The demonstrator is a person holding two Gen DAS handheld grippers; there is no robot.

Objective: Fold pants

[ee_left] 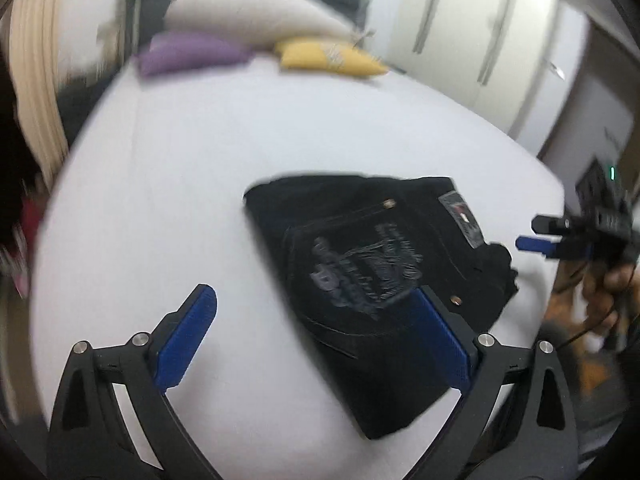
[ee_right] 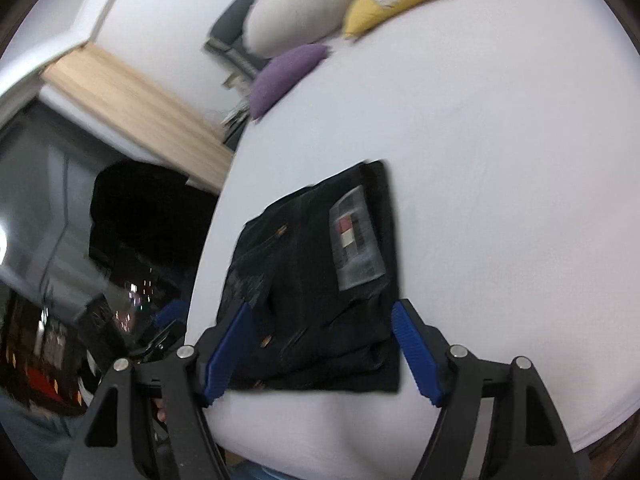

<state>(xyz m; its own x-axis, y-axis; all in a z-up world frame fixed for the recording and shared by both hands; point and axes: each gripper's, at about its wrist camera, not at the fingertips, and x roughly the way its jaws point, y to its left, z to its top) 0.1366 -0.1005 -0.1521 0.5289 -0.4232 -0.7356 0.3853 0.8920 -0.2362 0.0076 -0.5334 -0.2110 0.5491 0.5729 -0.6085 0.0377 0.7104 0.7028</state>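
The black pants lie folded into a compact rectangle on the white bed, back pocket embroidery and grey waistband label facing up. My left gripper is open and empty, hovering above the pants' near left edge. The right gripper shows at the far right of the left wrist view, open beside the pants' waistband end. In the right wrist view the pants lie just beyond my open, empty right gripper, whose blue fingers straddle the bundle's near edge without gripping it.
The white bed spreads around the pants. A purple pillow, a yellow pillow and a large white pillow sit at the headboard. White wardrobe doors stand behind. A dark shape is off the bed's left edge.
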